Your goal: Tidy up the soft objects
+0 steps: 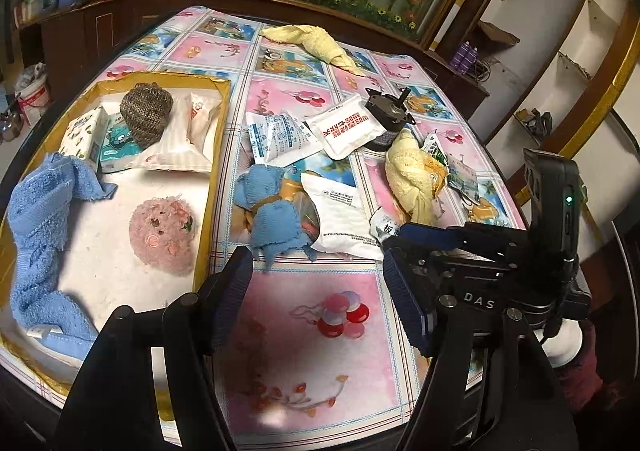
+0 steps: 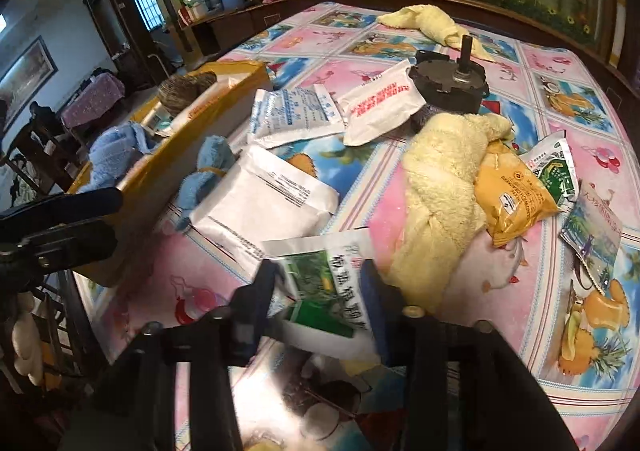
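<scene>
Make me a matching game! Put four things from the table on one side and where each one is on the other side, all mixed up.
Things:
1. pink ball
2. green packet
3. motor
4. far yellow towel

Places:
A. between the right gripper's fingers
B. at the table's far edge, alone
C. inside the box
D. mid-table, behind the knotted yellow towel

Pairs: 1-C, 2-A, 3-D, 4-B

blue towel cut by left edge, green sachet print blurred
</scene>
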Motion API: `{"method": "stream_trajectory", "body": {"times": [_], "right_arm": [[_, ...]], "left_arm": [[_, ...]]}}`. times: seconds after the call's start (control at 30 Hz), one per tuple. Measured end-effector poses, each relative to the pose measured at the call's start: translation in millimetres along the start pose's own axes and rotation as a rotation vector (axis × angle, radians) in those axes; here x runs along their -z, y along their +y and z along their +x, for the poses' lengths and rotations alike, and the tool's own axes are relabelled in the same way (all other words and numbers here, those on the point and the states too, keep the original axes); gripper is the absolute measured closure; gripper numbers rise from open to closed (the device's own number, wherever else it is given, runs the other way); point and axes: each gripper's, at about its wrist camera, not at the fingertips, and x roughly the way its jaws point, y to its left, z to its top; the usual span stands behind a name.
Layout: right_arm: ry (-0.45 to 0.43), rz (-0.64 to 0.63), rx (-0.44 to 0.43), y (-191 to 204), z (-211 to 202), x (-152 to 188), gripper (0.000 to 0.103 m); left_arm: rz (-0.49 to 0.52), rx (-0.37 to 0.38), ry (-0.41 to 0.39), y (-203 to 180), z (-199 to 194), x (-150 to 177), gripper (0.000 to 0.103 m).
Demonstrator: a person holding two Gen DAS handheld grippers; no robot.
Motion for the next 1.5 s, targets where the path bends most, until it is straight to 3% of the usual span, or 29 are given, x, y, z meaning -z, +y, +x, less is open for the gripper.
{"method": "stream_trajectory", "body": {"times": [0.03,0.1,0.13,0.23,0.4,0.57,0.77,1.03,1.23,1.33,1.37,1.4,1.43,1.5], "right_arm": [[-0.015,0.014,-0.01,-2,-4,0,0.075],[-0.038,0.029,-0.018,-6,-12,4,0.1],[-0.033,0.048,-0.032,-10,-15,7,0.102],[-0.077,0.11,-0.078,-28,-32,13,0.102],[-0.188,0.2,-0.042,-70,-55,17,0.101],[-0.177,0.279,-0.043,-100,-38,24,0.101],[-0.181,0.26,-0.085,-97,-38,24,0.101],[-0.169,0.262,-0.115,-99,-37,26,0.1],[-0.134,0.246,-0.193,-92,-32,25,0.097],[-0.124,0.226,-0.181,-87,-30,25,0.097],[-0.12,0.228,-0.181,-87,-28,25,0.097],[-0.116,0.232,-0.18,-88,-27,25,0.097],[-0.11,0.237,-0.176,-89,-26,25,0.097],[-0.101,0.254,-0.167,-92,-23,25,0.097]], "left_arm": [[-0.007,-0.004,0.0,1,1,-1,0.035],[-0.018,-0.002,0.002,3,2,-2,0.035],[-0.021,-0.001,0.004,3,4,-3,0.035],[-0.024,-0.002,0.012,3,8,-3,0.035],[-0.039,-0.005,0.023,1,14,-6,0.035],[-0.027,-0.028,0.023,-6,18,-10,0.035],[-0.05,-0.002,0.011,-7,19,-26,0.035],[0.013,-0.067,0.083,-15,60,-33,0.035],[0.151,-0.142,0.079,-35,92,-44,0.035],[0.2,-0.113,0.144,-46,110,-45,0.035],[0.225,-0.096,0.177,-51,115,-40,0.036],[0.241,-0.076,0.195,-55,115,-36,0.049],[0.251,-0.048,0.21,-58,114,-31,0.054],[0.241,-0.022,0.205,-57,106,-27,0.055]]}}
